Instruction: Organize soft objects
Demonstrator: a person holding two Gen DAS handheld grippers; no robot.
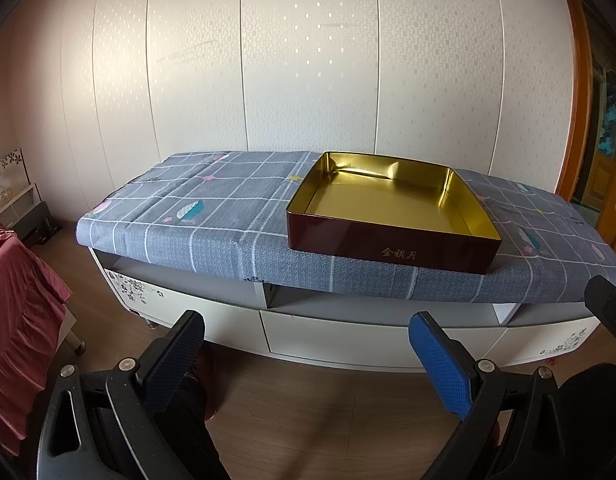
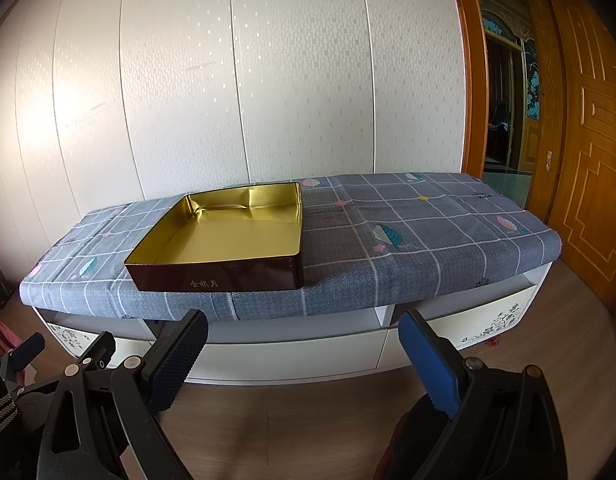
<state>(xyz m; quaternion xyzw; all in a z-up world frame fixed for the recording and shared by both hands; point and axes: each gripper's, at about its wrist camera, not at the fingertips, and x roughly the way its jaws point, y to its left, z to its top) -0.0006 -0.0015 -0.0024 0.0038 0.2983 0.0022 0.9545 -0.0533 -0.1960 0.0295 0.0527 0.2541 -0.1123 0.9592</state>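
Observation:
A shallow square tin (image 1: pixel 392 248) (image 2: pixel 212 276), dark red outside and gold inside, sits with nothing in it on a grey checked cloth (image 1: pixel 212 216) (image 2: pixel 420 232) that covers a low white cabinet. No soft objects show in either view. My left gripper (image 1: pixel 308 344) hangs open over the wooden floor, well short of the cabinet front, with nothing between its fingers. My right gripper (image 2: pixel 304 344) is open too, at about the same distance, and holds nothing. Part of the right gripper (image 1: pixel 608 308) shows at the right edge of the left wrist view.
The white cabinet (image 1: pixel 328 336) (image 2: pixel 308 352) has drawers and open slots under the cloth. A panelled white wall stands behind it. Pink fabric (image 1: pixel 16 320) hangs at the left. A wooden door (image 2: pixel 588 160) and doorway are at the right. Wooden floor (image 1: pixel 308 408) lies in front.

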